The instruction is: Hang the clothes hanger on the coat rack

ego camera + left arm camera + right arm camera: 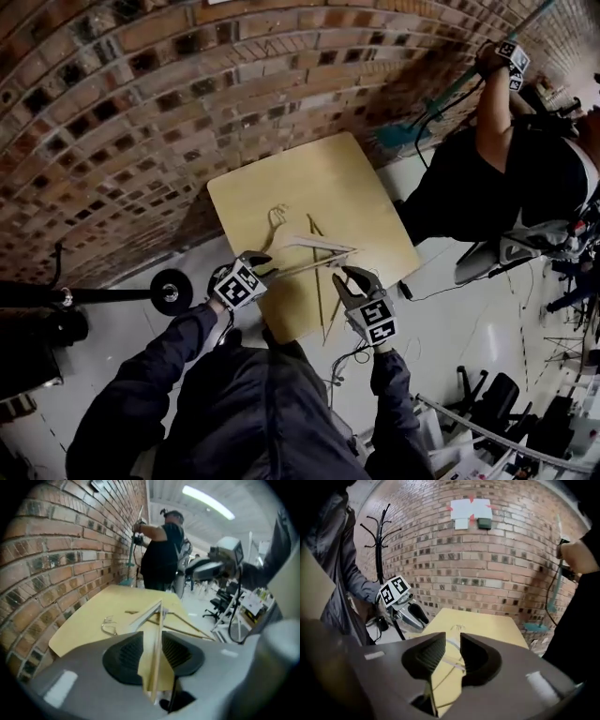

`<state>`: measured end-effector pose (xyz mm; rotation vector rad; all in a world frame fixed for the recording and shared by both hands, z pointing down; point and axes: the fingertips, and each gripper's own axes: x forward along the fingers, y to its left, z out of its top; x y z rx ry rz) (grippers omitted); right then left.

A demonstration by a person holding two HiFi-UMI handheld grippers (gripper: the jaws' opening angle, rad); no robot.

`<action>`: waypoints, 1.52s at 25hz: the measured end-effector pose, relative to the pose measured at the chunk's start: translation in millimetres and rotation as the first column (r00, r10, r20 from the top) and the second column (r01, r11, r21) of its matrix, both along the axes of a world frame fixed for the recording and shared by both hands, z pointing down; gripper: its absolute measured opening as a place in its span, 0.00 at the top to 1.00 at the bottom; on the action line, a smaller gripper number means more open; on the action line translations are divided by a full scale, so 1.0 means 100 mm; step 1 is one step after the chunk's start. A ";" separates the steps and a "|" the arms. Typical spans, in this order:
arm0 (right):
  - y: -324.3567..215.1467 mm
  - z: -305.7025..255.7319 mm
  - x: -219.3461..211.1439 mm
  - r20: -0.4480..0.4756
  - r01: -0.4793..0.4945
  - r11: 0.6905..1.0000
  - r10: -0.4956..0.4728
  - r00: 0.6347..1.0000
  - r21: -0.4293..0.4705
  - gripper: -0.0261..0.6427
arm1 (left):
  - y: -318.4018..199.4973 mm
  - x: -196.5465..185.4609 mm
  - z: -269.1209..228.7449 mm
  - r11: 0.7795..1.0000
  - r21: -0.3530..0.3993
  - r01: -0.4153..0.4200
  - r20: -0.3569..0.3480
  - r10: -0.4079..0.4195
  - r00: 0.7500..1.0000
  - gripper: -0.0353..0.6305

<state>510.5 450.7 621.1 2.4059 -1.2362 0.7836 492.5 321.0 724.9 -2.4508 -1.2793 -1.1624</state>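
Wooden clothes hangers (pixel 314 246) lie in a loose pile on the light wooden table (pixel 356 178), a wire hook (pixel 277 217) pointing toward the brick wall. My left gripper (pixel 264 265) is at the pile's left end. In the left gripper view it (pixel 154 641) stands open, a hanger bar (pixel 159 620) running between the jaws with gaps on both sides. My right gripper (pixel 345 281) is at the pile's near right, open (pixel 452 644), a thin hanger bar (pixel 451 662) showing through the gap. The black coat rack (pixel 383 531) stands left of the table, its base (pixel 172 291) on the floor.
The brick wall (pixel 141 112) runs behind the table. A person in black (pixel 487 178) stands at the table's far right corner, arm raised to the wall. Office chairs and equipment (pixel 525 253) crowd the right side. Cables lie on the floor near the table's front.
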 end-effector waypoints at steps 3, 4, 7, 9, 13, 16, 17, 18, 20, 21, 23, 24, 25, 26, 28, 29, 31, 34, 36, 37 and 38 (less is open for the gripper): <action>-0.08 0.36 0.38 0.035 0.145 0.984 -0.142 0.989 -0.105 0.83 | -0.08 0.18 0.37 0.996 0.081 0.037 0.057 -0.042 0.997 0.75; -0.11 0.48 0.48 0.049 0.189 0.973 -0.184 0.982 -0.133 0.83 | -0.10 0.23 0.46 0.992 0.118 0.043 0.062 -0.051 0.997 0.75; -0.16 0.93 0.73 0.125 0.307 0.924 -0.285 0.950 -0.226 0.83 | -0.17 0.31 0.79 0.976 0.211 0.051 0.075 -0.068 0.995 0.74; -0.19 1.21 0.83 0.185 0.381 0.881 -0.340 0.922 -0.281 0.83 | -0.17 0.31 0.93 0.974 0.220 0.061 0.121 -0.089 0.989 0.73; -0.18 1.62 0.93 0.281 0.484 0.804 -0.403 0.871 -0.347 0.83 | -0.16 0.26 1.18 0.959 0.281 0.047 0.151 -0.092 0.984 0.70; -0.21 1.71 0.99 0.293 0.520 0.770 -0.435 0.852 -0.369 0.83 | -0.17 0.26 1.33 0.948 0.316 0.046 0.155 -0.100 0.983 0.70; -0.21 1.74 1.00 0.299 0.530 0.763 -0.443 0.845 -0.369 0.83 | -0.17 0.26 1.34 0.948 0.313 0.049 0.163 -0.105 0.981 0.71; -0.21 1.77 1.01 0.310 0.540 0.757 -0.447 0.839 -0.369 0.82 | -0.16 0.27 1.34 0.949 0.312 0.052 0.168 -0.109 0.980 0.71; -0.19 1.86 1.03 0.330 0.557 0.738 -0.455 0.827 -0.381 0.81 | -0.18 0.30 1.34 0.947 0.317 0.057 0.170 -0.115 0.979 0.74; -0.19 1.91 1.04 0.337 0.564 0.729 -0.457 0.823 -0.389 0.79 | -0.19 0.30 1.34 0.945 0.321 0.059 0.171 -0.119 0.978 0.76; -0.19 1.96 1.05 0.350 0.569 0.724 -0.454 0.819 -0.391 0.78 | -0.20 0.30 1.35 0.945 0.323 0.060 0.177 -0.123 0.976 0.76; -0.18 1.97 1.06 0.358 0.570 0.726 -0.452 0.817 -0.385 0.78 | -0.20 0.31 1.35 0.945 0.322 0.060 0.180 -0.124 0.976 0.76; -0.18 1.97 1.07 0.368 0.573 0.728 -0.450 0.814 -0.377 0.78 | -0.19 0.31 1.35 0.945 0.320 0.063 0.184 -0.127 0.975 0.76; -0.18 1.97 1.07 0.379 0.578 0.729 -0.450 0.808 -0.367 0.80 | -0.19 0.32 1.35 0.947 0.314 0.071 0.189 -0.135 0.973 0.77; -0.19 1.98 1.06 0.397 0.590 0.727 -0.455 0.797 -0.351 0.81 | -0.21 0.34 1.32 0.950 0.294 0.104 0.202 -0.168 0.965 0.79; -0.19 1.98 1.06 0.404 0.595 0.725 -0.458 0.792 -0.346 0.81 | -0.22 0.35 1.31 0.951 0.284 0.122 0.208 -0.186 0.960 0.79; -0.19 1.97 1.04 0.402 0.601 0.719 -0.464 0.789 -0.349 0.82 | -0.22 0.36 1.30 0.951 0.270 0.148 0.210 -0.208 0.955 0.80; -0.18 1.95 1.03 0.361 0.592 0.715 -0.476 0.802 -0.371 0.82 | -0.24 0.40 1.23 0.953 0.252 0.170 0.204 -0.224 0.953 0.81; -0.16 1.94 1.05 0.337 0.579 0.715 -0.474 0.814 -0.392 0.82 | -0.24 0.45 1.11 0.955 0.223 0.193 0.200 -0.239 0.950 0.81; -0.15 1.93 1.06 0.327 0.573 0.715 -0.472 0.819 -0.402 0.82 | -0.23 0.49 1.03 0.957 0.207 0.205 0.193 -0.245 0.950 0.81; -0.15 1.93 1.07 0.318 0.566 0.716 -0.470 0.824 -0.408 0.82 | -0.22 0.51 0.94 0.958 0.193 0.213 0.186 -0.249 0.950 0.81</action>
